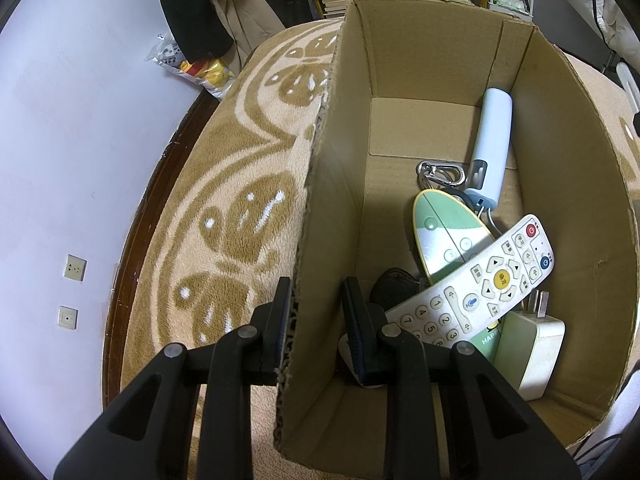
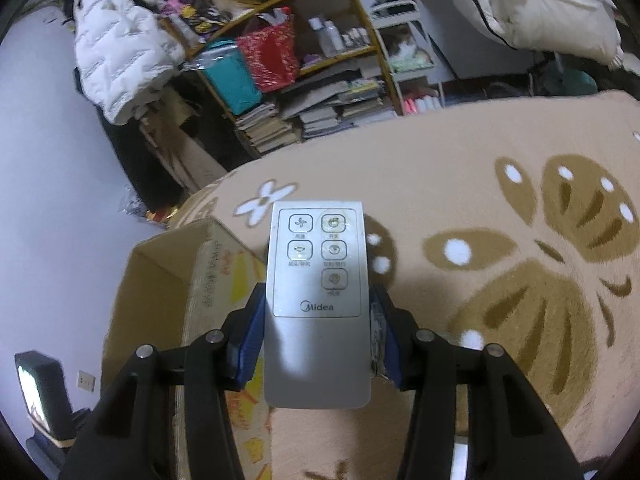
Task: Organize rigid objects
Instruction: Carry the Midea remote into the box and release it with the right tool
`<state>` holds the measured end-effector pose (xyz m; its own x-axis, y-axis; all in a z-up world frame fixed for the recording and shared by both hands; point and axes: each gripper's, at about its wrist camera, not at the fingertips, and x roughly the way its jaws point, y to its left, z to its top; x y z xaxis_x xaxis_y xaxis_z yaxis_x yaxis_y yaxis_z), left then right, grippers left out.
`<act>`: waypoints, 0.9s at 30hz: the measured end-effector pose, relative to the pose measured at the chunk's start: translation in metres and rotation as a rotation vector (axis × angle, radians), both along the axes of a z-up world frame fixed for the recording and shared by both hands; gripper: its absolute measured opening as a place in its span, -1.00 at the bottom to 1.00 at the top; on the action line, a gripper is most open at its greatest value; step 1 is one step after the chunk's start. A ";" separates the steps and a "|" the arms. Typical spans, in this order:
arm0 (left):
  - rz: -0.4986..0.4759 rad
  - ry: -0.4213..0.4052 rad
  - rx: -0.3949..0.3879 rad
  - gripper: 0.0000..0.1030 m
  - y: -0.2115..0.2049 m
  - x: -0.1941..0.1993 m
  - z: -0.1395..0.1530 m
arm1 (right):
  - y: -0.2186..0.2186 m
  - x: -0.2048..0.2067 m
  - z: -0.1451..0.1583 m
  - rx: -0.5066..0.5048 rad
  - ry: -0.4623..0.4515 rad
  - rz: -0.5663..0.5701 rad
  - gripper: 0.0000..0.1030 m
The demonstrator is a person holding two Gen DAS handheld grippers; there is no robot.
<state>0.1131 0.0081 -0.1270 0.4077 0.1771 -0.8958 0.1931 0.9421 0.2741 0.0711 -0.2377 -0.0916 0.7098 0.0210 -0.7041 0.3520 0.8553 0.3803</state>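
An open cardboard box (image 1: 568, 184) stands on a beige patterned blanket. Inside lie a white remote (image 1: 480, 284), a green and white oval remote (image 1: 444, 232), a pale blue tube-shaped device (image 1: 492, 144), a metal carabiner (image 1: 440, 172), a green and white plug adapter (image 1: 528, 348) and something black (image 1: 394, 284). My left gripper (image 1: 316, 312) straddles the box's left wall, one finger outside and one inside, with a gap at the inner finger. My right gripper (image 2: 318, 332) is shut on a silver Midea remote (image 2: 318, 300), held above the blanket beside the box (image 2: 160, 292).
A wooden bed edge (image 1: 132, 248) and a white wall with sockets (image 1: 75, 267) lie left. Shelves with stacked books (image 2: 280, 120) and bags stand behind the bed. A white jacket (image 2: 116, 56) hangs at the back left. A lit screen (image 2: 36, 392) sits low left.
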 end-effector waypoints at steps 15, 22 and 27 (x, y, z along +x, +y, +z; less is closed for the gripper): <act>0.005 0.007 -0.014 -0.52 0.003 -0.001 0.001 | 0.051 -0.005 0.029 -0.047 -0.106 0.131 0.03; 0.005 0.006 -0.012 -0.52 0.003 -0.001 0.001 | 0.067 -0.014 0.068 -0.049 -0.232 0.186 0.03; 0.005 0.006 -0.014 -0.52 0.003 -0.001 0.002 | 0.087 -0.019 0.087 -0.076 -0.289 0.228 0.03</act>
<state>0.1122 0.0114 -0.1247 0.4017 0.1666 -0.9005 0.1898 0.9468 0.2598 0.0519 -0.1503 -0.0042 0.8625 0.1565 -0.4813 0.0371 0.9289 0.3685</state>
